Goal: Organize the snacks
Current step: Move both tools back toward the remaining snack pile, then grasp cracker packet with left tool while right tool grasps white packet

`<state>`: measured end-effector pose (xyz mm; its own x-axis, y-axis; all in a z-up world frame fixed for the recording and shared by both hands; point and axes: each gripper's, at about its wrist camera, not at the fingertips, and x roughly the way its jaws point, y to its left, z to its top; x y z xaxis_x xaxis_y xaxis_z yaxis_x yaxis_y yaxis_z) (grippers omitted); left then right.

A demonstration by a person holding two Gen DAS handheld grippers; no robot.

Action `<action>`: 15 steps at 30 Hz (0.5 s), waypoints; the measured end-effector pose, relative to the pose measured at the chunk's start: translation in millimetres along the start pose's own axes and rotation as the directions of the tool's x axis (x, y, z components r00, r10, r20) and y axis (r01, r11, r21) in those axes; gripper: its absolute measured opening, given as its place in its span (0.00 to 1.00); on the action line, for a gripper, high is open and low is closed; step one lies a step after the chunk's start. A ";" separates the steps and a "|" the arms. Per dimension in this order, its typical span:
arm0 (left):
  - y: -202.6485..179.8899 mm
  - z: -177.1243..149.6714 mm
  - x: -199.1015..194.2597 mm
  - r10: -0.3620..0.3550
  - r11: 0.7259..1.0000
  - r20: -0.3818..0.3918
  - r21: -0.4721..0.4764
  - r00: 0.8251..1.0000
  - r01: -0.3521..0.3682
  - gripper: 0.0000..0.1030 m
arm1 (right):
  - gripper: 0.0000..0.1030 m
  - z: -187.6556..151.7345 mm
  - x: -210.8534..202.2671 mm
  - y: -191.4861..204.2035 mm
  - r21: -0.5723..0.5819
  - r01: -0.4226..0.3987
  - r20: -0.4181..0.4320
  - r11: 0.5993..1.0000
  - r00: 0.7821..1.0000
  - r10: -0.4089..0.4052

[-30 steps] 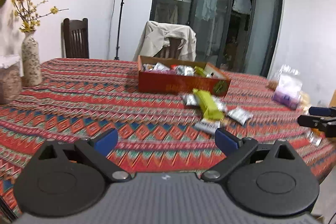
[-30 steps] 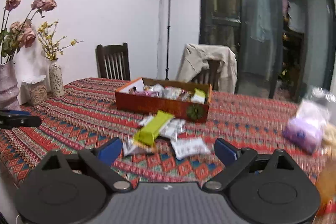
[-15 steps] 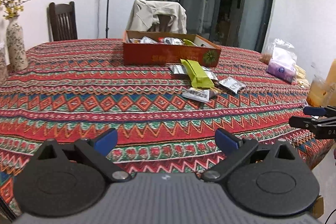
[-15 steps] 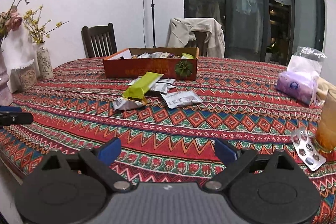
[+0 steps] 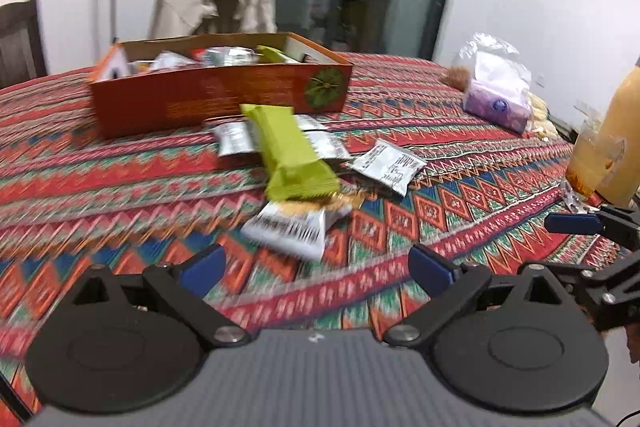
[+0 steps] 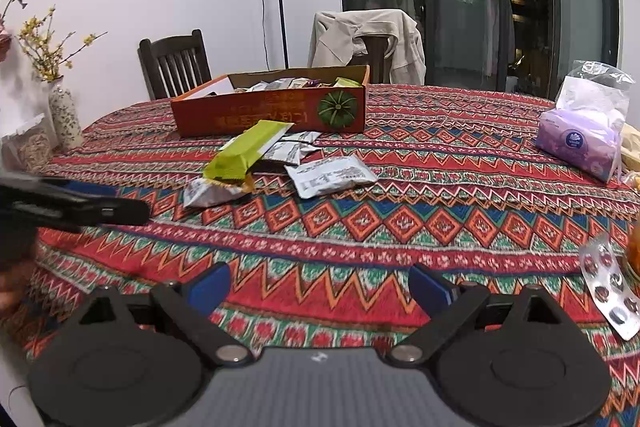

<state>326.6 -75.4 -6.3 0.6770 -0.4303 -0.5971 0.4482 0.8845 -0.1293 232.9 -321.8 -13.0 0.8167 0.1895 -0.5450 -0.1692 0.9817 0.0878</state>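
An orange cardboard box (image 5: 216, 99) (image 6: 272, 111) holding several snack packets stands on the patterned tablecloth. In front of it lie a green packet (image 5: 288, 151) (image 6: 244, 153) and several silver packets, one nearest me (image 5: 292, 227) (image 6: 208, 193), another further right (image 5: 386, 165) (image 6: 330, 179). My left gripper (image 5: 316, 269) is open and empty, just short of the nearest silver packet. My right gripper (image 6: 318, 285) is open and empty, above the tablecloth, well short of the pile.
A purple tissue pack in a clear bag (image 5: 496, 95) (image 6: 580, 139), an orange drink bottle (image 5: 612, 151) and a pill blister (image 6: 608, 287) are at the right. Vases with flowers (image 6: 64, 119) stand at the left. Two chairs stand behind the table.
Both grippers have moved forward toward the snack pile. The left one has come much closer and turned right; the pile now fills its view. Both stay open.
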 end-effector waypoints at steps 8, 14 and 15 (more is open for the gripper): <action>8.8 10.7 53.8 -0.051 0.998 -0.011 0.028 0.999 0.051 0.77 | 0.91 27.5 50.4 -16.5 0.126 -0.094 -0.002 0.988 0.995 0.095; 9.8 1.6 37.0 -0.109 0.994 0.005 0.018 0.994 0.109 0.31 | 0.91 63.0 101.7 -21.8 0.196 -0.091 0.002 0.976 0.996 0.093; 8.3 -1.7 32.7 -0.109 0.994 0.007 0.023 0.994 0.109 0.26 | 0.91 68.0 110.5 -21.0 0.200 -0.084 -0.004 0.976 0.996 0.086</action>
<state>351.5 -81.8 -28.2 0.6281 -0.5258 -0.5736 0.5327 0.8279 -0.1755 364.2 -320.1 -18.3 0.7970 0.2732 -0.5387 -0.1231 0.9466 0.2980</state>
